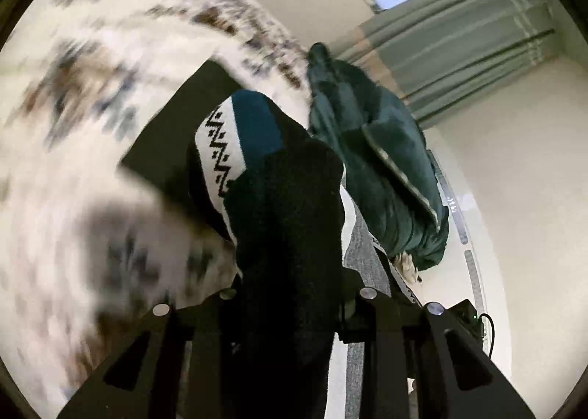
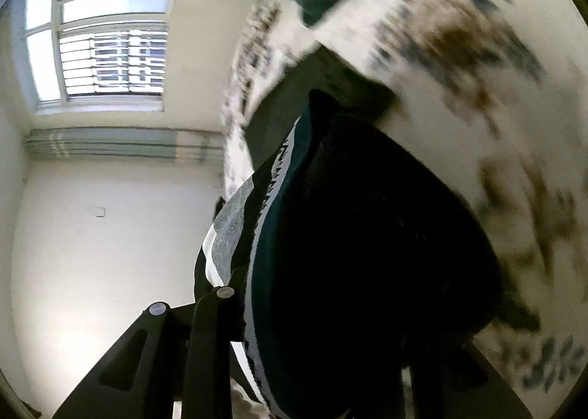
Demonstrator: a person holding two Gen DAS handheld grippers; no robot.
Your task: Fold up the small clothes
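Note:
A small knitted garment (image 1: 257, 147), black with a teal band and a white band of black zigzags, hangs lifted above the bed. My left gripper (image 1: 294, 309) is shut on its black edge, which runs down between the fingers. In the right wrist view the same garment (image 2: 386, 235) fills the middle, showing black knit, a teal stripe and a grey-white part. My right gripper (image 2: 312, 327) is shut on it. Only that gripper's left finger (image 2: 224, 294) shows, as cloth hides the other.
The bed's white cover (image 1: 110, 70) with brown and blue flowers is blurred beneath. A dark flat cloth (image 1: 172, 132) lies on it under the garment. A dark green bundle (image 1: 375, 162) lies further along the bed. A window (image 2: 110, 33), a curtain (image 1: 459, 44) and pale walls stand beyond.

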